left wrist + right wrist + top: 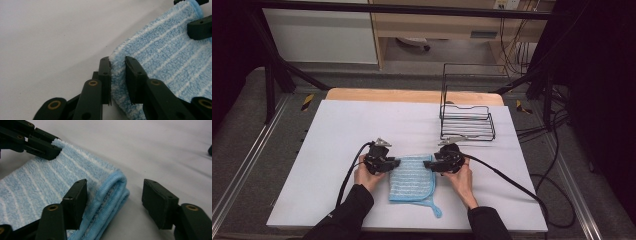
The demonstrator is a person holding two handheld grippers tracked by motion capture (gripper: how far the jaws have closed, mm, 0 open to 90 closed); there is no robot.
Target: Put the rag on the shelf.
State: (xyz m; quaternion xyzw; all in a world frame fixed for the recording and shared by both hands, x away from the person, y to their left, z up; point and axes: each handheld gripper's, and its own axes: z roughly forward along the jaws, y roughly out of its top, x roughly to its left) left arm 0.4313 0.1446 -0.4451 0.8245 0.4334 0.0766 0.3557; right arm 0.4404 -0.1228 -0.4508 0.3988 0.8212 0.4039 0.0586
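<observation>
From the high view, your folded light-blue terry cloth with thin white stripes [412, 179] lies flat on the white table sheet [337, 140], toward the table's near edge, between your two hands. A small loop of blue trim trails from its near right corner. Your left gripper [395, 163] meets the cloth's far left corner and your right gripper [428, 163] its far right corner. A black wire rack with a tall back frame [467, 117] stands farther back on the right, apart from the cloth.

In the left gripper view, your two black jaws are nearly closed, pinching the fuzzy, looped edge of the cloth [165, 55] between them.

In the right gripper view, your jaws stand wide apart, released; one rests on the cloth [37, 187], the other over bare table beside the thick folded, ribbed blue hem.
</observation>
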